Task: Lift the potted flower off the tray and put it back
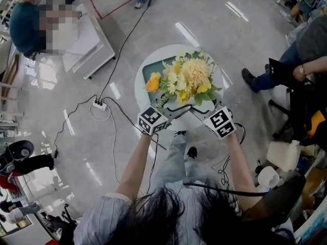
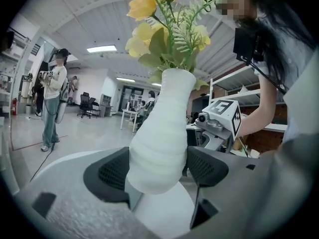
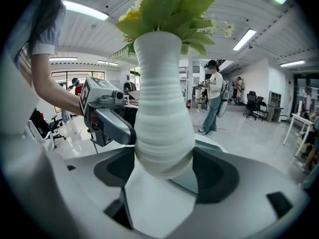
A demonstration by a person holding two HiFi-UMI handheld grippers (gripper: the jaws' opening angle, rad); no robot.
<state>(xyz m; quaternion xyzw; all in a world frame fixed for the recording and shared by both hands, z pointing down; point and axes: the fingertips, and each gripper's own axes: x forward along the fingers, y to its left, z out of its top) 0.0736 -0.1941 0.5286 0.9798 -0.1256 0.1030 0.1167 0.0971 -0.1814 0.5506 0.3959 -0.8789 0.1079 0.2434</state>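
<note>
The potted flower (image 1: 185,78) is a bunch of yellow and cream blooms in a white ribbed vase (image 2: 160,138). Both grippers hold the vase low on its body from opposite sides. My left gripper (image 2: 160,172) is shut on it, and my right gripper (image 3: 165,169) is shut on it from the far side. The vase's underside (image 3: 164,173) hangs a little above the teal tray (image 1: 148,75), which lies on a round white table (image 1: 139,93). In the head view the flowers hide the vase and most of the tray. The left gripper (image 1: 171,111) and right gripper (image 1: 198,112) meet beneath the bouquet.
A power strip (image 1: 99,104) with cables lies on the shiny floor left of the table. A white platform (image 1: 84,40) stands at upper left. A seated person (image 1: 301,60) and white jugs (image 1: 282,155) are to the right. Others stand farther off.
</note>
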